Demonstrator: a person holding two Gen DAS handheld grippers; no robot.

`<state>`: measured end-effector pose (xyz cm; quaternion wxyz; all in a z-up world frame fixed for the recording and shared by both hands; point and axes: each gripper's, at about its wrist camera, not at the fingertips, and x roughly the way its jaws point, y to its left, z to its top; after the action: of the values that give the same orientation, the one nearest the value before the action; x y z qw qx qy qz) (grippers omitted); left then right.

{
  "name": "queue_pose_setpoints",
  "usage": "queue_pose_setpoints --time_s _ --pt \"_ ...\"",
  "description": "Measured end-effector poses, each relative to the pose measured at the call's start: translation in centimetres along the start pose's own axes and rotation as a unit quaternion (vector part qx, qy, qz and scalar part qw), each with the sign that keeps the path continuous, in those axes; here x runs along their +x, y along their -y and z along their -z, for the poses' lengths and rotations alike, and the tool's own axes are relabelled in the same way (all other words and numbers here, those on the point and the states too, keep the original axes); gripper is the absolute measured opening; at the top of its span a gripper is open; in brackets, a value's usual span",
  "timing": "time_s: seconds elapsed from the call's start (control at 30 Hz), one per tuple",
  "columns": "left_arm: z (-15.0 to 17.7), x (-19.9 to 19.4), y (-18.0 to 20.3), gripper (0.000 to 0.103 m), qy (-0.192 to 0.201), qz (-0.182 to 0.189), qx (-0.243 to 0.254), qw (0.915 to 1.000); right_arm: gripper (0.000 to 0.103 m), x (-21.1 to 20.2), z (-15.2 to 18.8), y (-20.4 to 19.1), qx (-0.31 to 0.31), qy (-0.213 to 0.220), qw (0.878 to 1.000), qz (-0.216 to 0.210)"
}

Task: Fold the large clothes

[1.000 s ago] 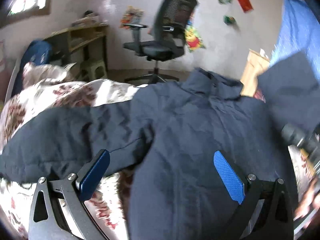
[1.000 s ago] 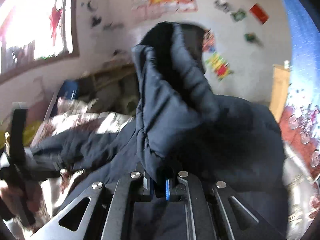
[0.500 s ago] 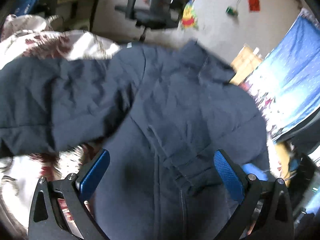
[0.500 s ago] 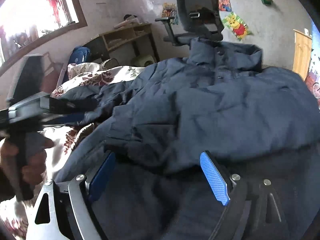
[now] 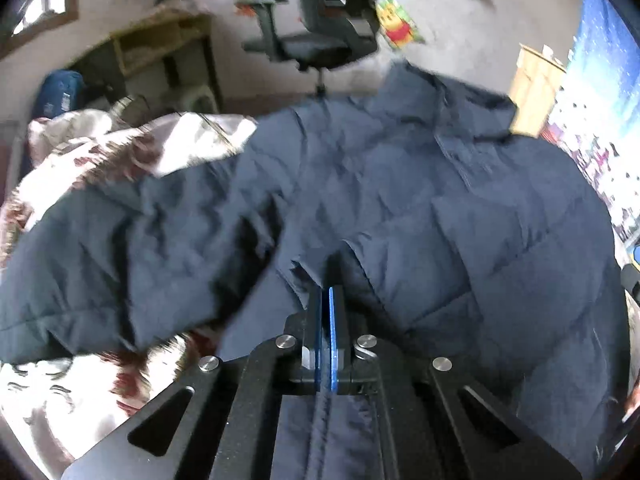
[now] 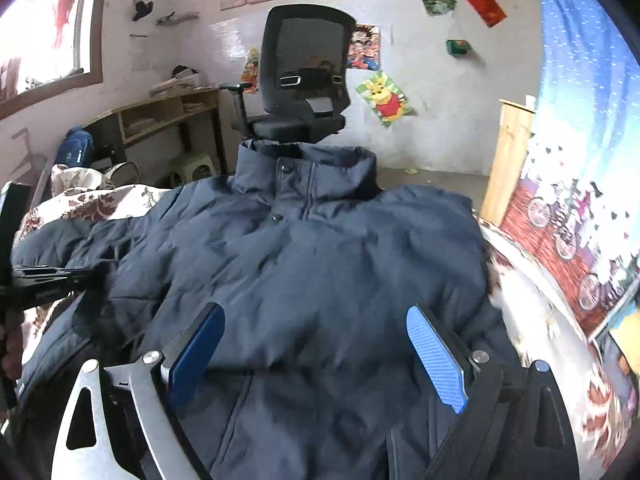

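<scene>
Looking down past your left hand-held gripper, you have its blue pads pressed together, and the dark fabric bunches right at their tips along the front seam of the navy jacket; whether cloth is truly pinched between them I cannot tell. Your right hand-held gripper hangs over the lower front of the jacket with its jaws opening wide, nothing between the pads but the fabric lying below them.

The jacket lies face up on the bed, which wears a floral cover, collar pointing away from you toward the wall. One sleeve appears already brought across the chest, lying as a thick band just ahead of your right pads. The other sleeve stretches out to the left side over the floral cover, not yet folded in.

So judge the fold as early: one sleeve in, one sleeve out, and the body still at full length. What remains, as far as this shows, is bringing that left sleeve across and then doubling the body hem to collar.

Beyond the bed stand an office chair, a wooden desk, and a wall with posters.
</scene>
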<state>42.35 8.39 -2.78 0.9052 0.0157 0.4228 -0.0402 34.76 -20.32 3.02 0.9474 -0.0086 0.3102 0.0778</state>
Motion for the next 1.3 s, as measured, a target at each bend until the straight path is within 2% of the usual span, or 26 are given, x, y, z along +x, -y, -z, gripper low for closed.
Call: queue_pose_setpoints --time_s 0.07,0.13,0.27,0.33,0.4,0.57,0.63,0.67,0.7,0.73,0.77,0.9,1.0,1.07,1.1,1.2,1.3 --pt "-0.4 -0.6 -0.4 0.001 0.022 -0.030 -0.001 0.9993 0.092 1.6 -0.8 0.2 0.003 -0.012 1.000 0.000" --pt "-1.2 0.2 -0.2 0.001 0.022 -0.048 0.007 0.9986 0.092 4.6 -1.6 0.1 0.003 -0.044 0.999 -0.004" --pt "-0.7 3.8 0.6 0.001 -0.019 -0.090 0.045 0.9947 0.092 9.7 -0.3 -0.6 -0.021 -0.101 0.995 0.009" --pt "0.4 5.5 0.7 0.001 -0.038 -0.119 0.065 0.9900 0.093 11.3 0.8 -0.8 -0.029 -0.112 0.993 0.016" --pt "0.9 6.0 0.2 0.001 -0.048 -0.113 0.057 0.9908 0.095 11.6 1.3 -0.9 -0.029 -0.103 0.994 0.019" --pt "0.8 2.9 -3.2 0.004 -0.022 -0.068 -0.013 0.9973 0.095 10.2 1.1 -0.9 -0.011 -0.083 0.996 0.015" --pt "1.3 0.8 -5.1 0.016 -0.011 -0.055 -0.040 0.9976 0.095 9.0 0.8 -1.2 0.012 -0.068 0.998 -0.005" --pt "1.5 -0.2 -6.0 0.037 -0.002 -0.055 -0.050 0.9972 0.096 8.5 0.6 -1.6 0.021 -0.061 0.998 -0.013" --pt "1.5 -1.2 -6.2 0.062 0.005 -0.059 -0.057 0.9966 0.097 8.1 0.3 -2.2 0.029 -0.055 0.998 -0.024" --pt "1.9 -2.9 -7.6 0.071 0.026 -0.071 -0.072 0.9946 0.098 7.7 0.0 -3.0 0.033 -0.050 0.998 -0.036" --pt "2.2 -4.3 -8.5 0.079 0.044 -0.079 -0.081 0.9926 0.098 7.5 -0.3 -3.9 0.034 -0.049 0.997 -0.048" --pt "3.6 -8.4 -12.5 0.079 0.072 -0.101 -0.114 0.9857 0.099 7.2 -0.7 -7.8 0.013 -0.051 0.994 -0.091" --pt "4.4 -10.5 -17.8 0.086 0.077 -0.132 -0.177 0.9723 0.099 7.5 -0.5 -11.3 -0.024 -0.050 0.993 -0.107" --pt "5.0 -11.2 -21.0 0.087 0.072 -0.140 -0.235 0.9593 0.099 8.3 -0.2 -12.8 -0.038 -0.061 0.992 -0.105" --pt "5.5 -11.3 -23.0 0.087 0.065 -0.138 -0.276 0.9489 0.099 8.7 -0.1 -13.3 -0.038 -0.067 0.991 -0.109" --pt "7.4 -11.0 -29.0 0.087 0.041 -0.115 -0.417 0.9008 0.100 9.5 0.6 -13.9 -0.030 -0.076 0.989 -0.124" --pt "8.9 -10.0 -32.8 0.087 0.023 -0.083 -0.511 0.8552 0.102 9.9 1.8 -14.3 -0.034 -0.073 0.990 -0.118"
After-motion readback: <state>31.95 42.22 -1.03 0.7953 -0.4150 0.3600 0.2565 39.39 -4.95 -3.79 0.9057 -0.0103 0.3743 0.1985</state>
